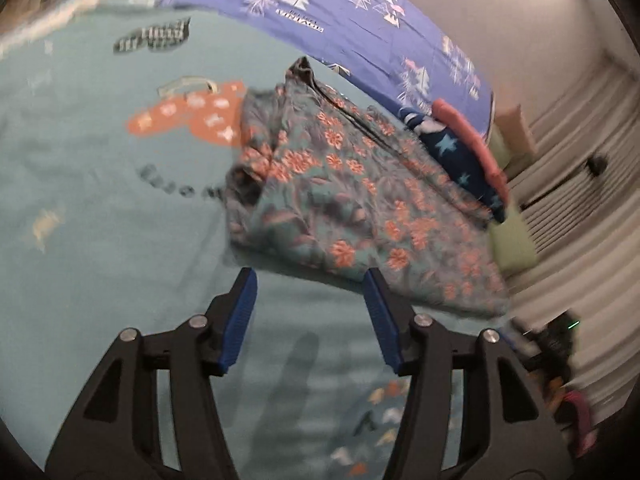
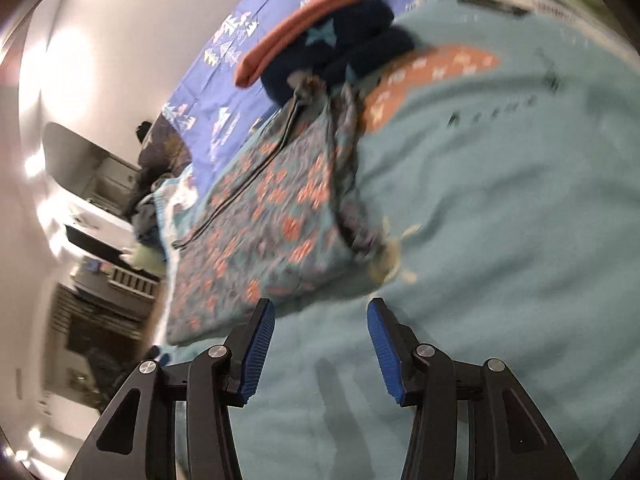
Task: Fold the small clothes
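Here both claws, left claw (image 1: 310,280) and right claw (image 2: 320,310), hover released; the floral garment (image 1: 360,196) near the bed's edge probably needs gripping for another fold.

The garment (image 1: 352,208) is teal-grey, printed all over with orange-pink flowers and a dark cord along its seam. It lies on a teal bedspread (image 1: 100,240) marked with an orange patch of white shapes and dark lettering. Behind it a navy cloth (image 1: 452,156) carries light blue stars, edged by a salmon-pink band (image 1: 472,136). The sheet (image 1: 340,12) beyond is violet-blue with white and pink tree motifs. Both pairs of jaws are black with blue ribbed pads (image 2: 256,352).
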The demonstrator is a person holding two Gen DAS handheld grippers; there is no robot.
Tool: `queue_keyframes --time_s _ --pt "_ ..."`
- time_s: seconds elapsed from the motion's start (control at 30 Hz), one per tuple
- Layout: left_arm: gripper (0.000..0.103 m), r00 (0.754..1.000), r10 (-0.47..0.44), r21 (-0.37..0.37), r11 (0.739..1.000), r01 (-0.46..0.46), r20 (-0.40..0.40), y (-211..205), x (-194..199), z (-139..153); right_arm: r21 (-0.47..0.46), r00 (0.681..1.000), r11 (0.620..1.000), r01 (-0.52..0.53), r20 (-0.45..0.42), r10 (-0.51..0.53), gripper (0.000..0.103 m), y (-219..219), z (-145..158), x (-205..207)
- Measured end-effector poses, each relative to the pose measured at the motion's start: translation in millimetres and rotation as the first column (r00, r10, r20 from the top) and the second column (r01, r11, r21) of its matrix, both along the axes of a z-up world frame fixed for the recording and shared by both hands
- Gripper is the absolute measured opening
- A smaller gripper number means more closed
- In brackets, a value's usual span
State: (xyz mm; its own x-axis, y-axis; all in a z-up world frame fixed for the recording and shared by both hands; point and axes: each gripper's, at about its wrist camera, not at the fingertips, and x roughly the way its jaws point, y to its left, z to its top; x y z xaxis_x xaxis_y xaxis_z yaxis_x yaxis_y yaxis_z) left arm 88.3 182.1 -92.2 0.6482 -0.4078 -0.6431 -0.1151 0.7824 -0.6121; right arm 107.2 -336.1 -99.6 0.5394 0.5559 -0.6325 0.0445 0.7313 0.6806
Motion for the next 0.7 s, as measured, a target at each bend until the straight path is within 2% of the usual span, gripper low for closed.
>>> queue_keyframes --time_s 0.1,0.2,0.27,0.3,0.33,0.4,0.53,0.6,0.7 --pt "0.061 0.999 0.039 -0.099 0.994 -0.04 -0.012 4 17 -13 0.0 1.0 1.0 -0.017 0.011 0.017 0.053 11 -5 18" --pt "0.06 0.995 0.103 -0.208 0.973 -0.098 0.014 9 34 -25 0.013 0.999 1.0 0.011 0.03 -0.012 0.056 16 -6 41" --pt "0.026 0.99 0.138 -0.241 0.961 -0.132 0.007 11 43 -28 0.023 0.999 0.999 0.044 0.031 -0.045 0.052 18 -10 53" --pt "0.011 0.99 0.14 -0.23 0.963 -0.141 -0.021 9 49 -31 0.022 0.997 0.997 0.07 0.027 -0.07 0.021 20 -11 58" --pt "0.01 0.988 0.149 -0.23 0.961 -0.153 -0.035 8 51 -32 0.01 0.996 0.996 0.085 0.017 -0.085 0.004 21 -12 64" --pt "0.008 0.988 0.156 -0.225 0.962 -0.157 -0.022 5 49 -23 0.016 0.995 0.995 0.103 -0.018 -0.103 0.003 22 -13 70" --pt "0.007 0.991 0.121 -0.195 0.975 -0.109 0.054 2 32 13 0.009 0.995 0.996 0.091 0.048 -0.091 0.003 22 16 54" --pt "0.007 0.992 0.08 -0.151 0.986 -0.065 0.096 -4 19 35 0.014 0.995 0.997 0.078 0.067 -0.079 0.002 21 31 42" --pt "0.007 0.993 0.013 -0.084 0.996 -0.003 0.117 -12 -10 58 -0.034 0.994 0.998 0.055 0.096 -0.051 0.003 20 51 17"
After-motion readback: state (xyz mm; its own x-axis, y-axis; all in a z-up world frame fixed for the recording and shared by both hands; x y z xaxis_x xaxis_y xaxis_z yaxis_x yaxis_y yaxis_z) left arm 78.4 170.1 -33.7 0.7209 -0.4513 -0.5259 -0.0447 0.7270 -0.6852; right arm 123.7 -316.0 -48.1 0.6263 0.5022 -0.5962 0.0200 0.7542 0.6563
